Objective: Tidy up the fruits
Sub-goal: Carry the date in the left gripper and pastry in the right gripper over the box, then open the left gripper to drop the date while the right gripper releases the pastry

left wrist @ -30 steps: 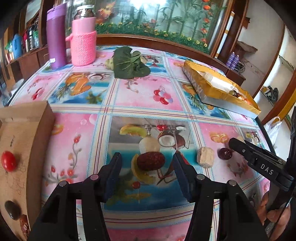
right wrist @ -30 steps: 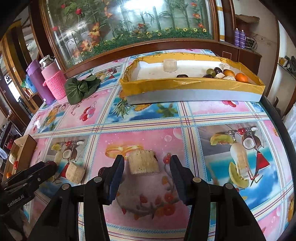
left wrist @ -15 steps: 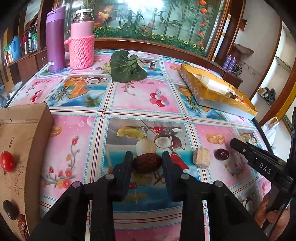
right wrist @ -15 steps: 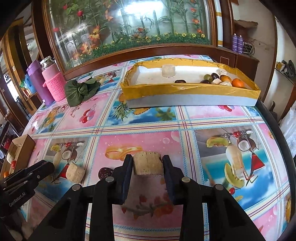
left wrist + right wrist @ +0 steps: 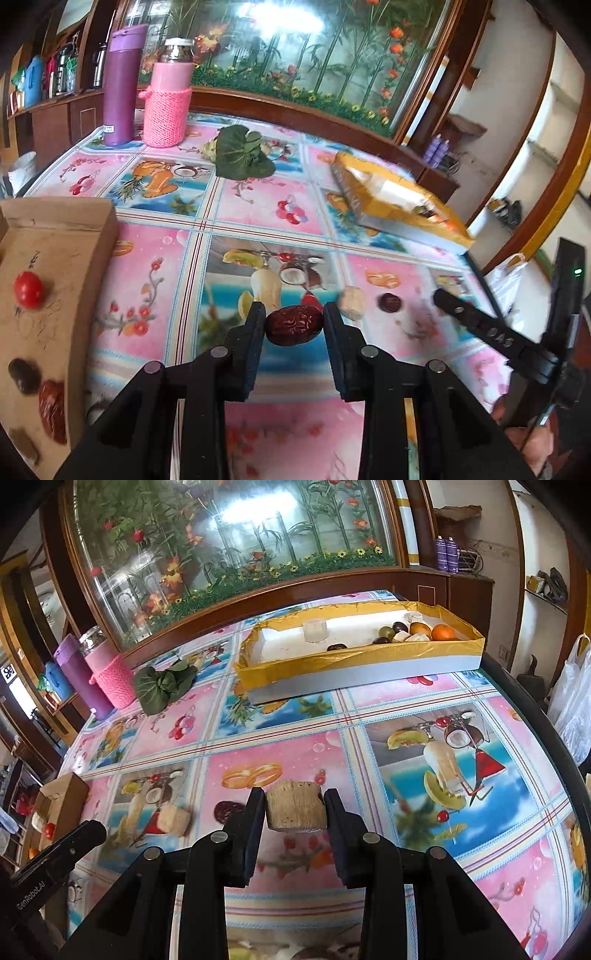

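My left gripper [image 5: 294,325] is shut on a wrinkled red date [image 5: 294,325] and holds it above the patterned tablecloth. My right gripper [image 5: 295,808] is shut on a tan cylindrical fruit chunk [image 5: 296,805], lifted off the table. A second tan chunk [image 5: 352,302] [image 5: 173,819] and a dark round fruit [image 5: 390,302] [image 5: 226,811] lie on the cloth. A brown cardboard box [image 5: 48,280] at the left holds a cherry tomato [image 5: 28,294] and dates. A yellow-taped tray [image 5: 354,657] at the back right holds several fruits.
A purple flask [image 5: 120,85], a pink knit-covered jar [image 5: 168,103] and a green leafy vegetable [image 5: 242,155] stand at the back of the table. The right gripper shows at the right of the left wrist view [image 5: 491,332]. The table's dark edge [image 5: 546,716] runs along the right.
Both grippers closed from open onto their items, the left on the date and the right on the tan chunk, then lifted them slightly off the cloth.
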Demonstrator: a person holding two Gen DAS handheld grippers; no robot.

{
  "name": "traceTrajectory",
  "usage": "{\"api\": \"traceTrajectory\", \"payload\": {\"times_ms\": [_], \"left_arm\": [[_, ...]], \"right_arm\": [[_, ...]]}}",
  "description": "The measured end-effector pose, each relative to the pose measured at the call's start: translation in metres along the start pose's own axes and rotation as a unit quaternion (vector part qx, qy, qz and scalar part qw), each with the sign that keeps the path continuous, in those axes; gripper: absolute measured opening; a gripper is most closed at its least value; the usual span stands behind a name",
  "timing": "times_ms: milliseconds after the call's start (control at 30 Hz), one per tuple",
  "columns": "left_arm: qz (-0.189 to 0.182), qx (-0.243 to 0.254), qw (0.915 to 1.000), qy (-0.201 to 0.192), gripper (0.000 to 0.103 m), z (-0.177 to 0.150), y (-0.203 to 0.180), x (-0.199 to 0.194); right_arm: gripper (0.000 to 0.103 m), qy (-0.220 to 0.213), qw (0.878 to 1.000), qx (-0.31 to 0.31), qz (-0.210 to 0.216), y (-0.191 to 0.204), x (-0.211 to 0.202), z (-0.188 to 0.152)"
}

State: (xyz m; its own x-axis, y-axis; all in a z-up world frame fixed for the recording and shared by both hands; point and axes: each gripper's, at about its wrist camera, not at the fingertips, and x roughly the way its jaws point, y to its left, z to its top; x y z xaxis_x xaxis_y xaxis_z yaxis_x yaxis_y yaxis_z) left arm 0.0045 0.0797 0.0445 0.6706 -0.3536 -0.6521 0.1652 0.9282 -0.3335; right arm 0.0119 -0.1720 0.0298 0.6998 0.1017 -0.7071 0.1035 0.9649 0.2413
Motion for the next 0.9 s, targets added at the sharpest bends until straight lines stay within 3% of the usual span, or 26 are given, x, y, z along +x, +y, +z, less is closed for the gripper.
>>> {"api": "traceTrajectory", "payload": {"times_ms": [100, 200, 333, 467, 567, 700, 900], "left_arm": [[-0.014, -0.011, 0.9997, -0.016, 0.031, -0.006, 0.012, -0.037], [0.009, -0.018, 0.9991, -0.036, 0.031, -0.006, 0.038, -0.072], [0.093, -0.045, 0.9932, -0.053, 0.031, -0.006, 0.095, -0.113], [0.175, -0.085, 0.9793, -0.055, 0.031, -0.023, 0.156, -0.141], [0.201, -0.112, 0.9719, -0.05, 0.031, -0.034, 0.19, -0.152], [0.211, -0.111, 0.9702, -0.041, 0.031, -0.043, 0.205, -0.155], [0.234, -0.087, 0.9678, -0.03, 0.031, -0.049, 0.203, -0.146]], "right_arm": [[0.035, -0.002, 1.0, -0.021, 0.014, 0.022, -0.018, -0.006], [0.035, -0.003, 0.998, -0.044, 0.04, 0.054, -0.033, -0.009], [0.036, 0.002, 0.992, -0.093, 0.089, 0.115, -0.045, -0.022], [0.036, 0.023, 0.978, -0.151, 0.143, 0.181, -0.047, -0.048], [0.036, 0.045, 0.963, -0.195, 0.178, 0.229, -0.042, -0.073], [0.036, 0.078, 0.944, -0.24, 0.211, 0.276, -0.035, -0.107], [0.036, 0.096, 0.926, -0.299, 0.208, 0.308, -0.031, -0.146]]}}
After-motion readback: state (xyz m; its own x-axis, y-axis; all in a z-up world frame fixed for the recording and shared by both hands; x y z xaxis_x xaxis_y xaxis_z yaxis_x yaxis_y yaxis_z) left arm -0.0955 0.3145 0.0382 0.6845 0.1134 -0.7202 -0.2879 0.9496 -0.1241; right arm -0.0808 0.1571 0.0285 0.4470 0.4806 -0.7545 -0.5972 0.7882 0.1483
